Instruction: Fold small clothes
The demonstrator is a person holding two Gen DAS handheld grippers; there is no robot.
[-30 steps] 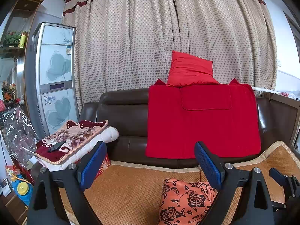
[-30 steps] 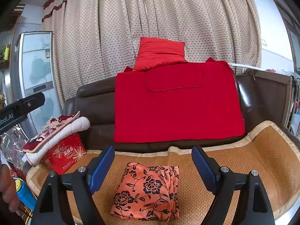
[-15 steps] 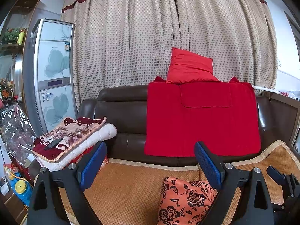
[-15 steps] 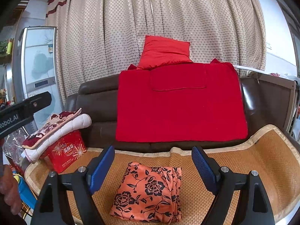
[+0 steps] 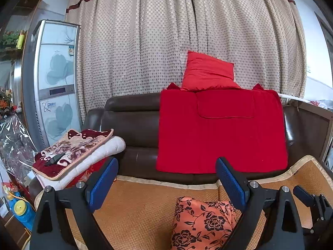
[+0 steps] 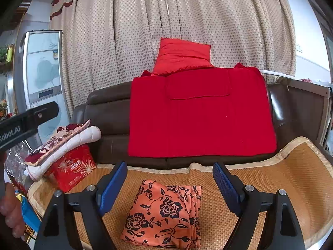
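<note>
Right wrist view: we had the folded floral garment [image 6: 164, 214] lying near on the woven mat [image 6: 291, 177]. Right gripper [image 6: 169, 182] and left gripper [image 5: 165, 179] both spread, empty. Soft, light, probably slippery; we'd pinch a folded edge.

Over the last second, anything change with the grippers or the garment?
Barely anything. Both views drifted slightly; nothing was gripped or released. The left gripper and right gripper stay open and empty, and the folded orange floral garment lies untouched on the woven mat.
</note>
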